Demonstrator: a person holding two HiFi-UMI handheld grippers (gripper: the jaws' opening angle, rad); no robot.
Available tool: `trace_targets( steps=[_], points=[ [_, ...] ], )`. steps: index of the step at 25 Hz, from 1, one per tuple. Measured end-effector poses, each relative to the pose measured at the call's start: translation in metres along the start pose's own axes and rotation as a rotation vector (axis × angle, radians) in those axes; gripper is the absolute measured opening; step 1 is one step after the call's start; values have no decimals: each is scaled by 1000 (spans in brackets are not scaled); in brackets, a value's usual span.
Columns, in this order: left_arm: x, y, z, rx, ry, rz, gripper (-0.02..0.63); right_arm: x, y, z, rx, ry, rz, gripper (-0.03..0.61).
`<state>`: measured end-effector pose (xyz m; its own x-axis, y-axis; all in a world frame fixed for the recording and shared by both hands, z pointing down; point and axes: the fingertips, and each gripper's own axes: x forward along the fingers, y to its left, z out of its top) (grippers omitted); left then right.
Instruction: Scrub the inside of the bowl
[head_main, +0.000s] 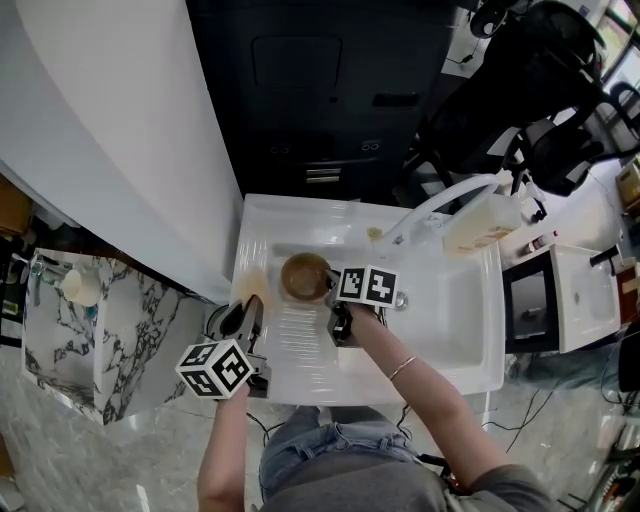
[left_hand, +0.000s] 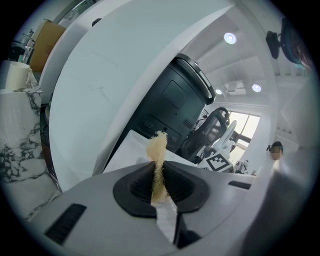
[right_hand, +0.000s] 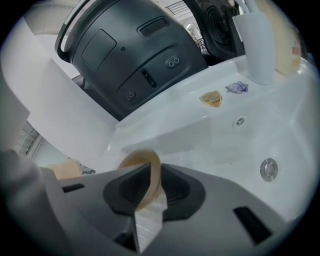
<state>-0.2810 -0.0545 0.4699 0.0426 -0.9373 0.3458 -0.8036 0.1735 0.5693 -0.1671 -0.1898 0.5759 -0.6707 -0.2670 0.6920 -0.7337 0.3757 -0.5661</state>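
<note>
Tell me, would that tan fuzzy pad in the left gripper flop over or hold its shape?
The scrubbing pad probably holds its shape: it stands upright above the left gripper without drooping. It looks squashy, pinched thin where the gripper shuts on it. Its frayed, fibrous edge suggests it is light.

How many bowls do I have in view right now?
1: the tan round bowl over the white sink's left half, rim clamped in the right gripper. None other shows, though arms hide part of the sink.
</note>
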Motion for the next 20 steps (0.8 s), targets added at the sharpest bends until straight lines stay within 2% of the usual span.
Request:
trace_targets(
  steps=[4,10,20],
  points=[
    [-1,0,0,9,2,1,46,-4,3,6,-4,-23,13,83],
    [0,-6,2,54,10,-25,46,-28,6,18,-19,-98,8,87],
    [2,-39,1,151,10,-137,46,-101,10,19,-55,-264,-12,87]
  ],
)
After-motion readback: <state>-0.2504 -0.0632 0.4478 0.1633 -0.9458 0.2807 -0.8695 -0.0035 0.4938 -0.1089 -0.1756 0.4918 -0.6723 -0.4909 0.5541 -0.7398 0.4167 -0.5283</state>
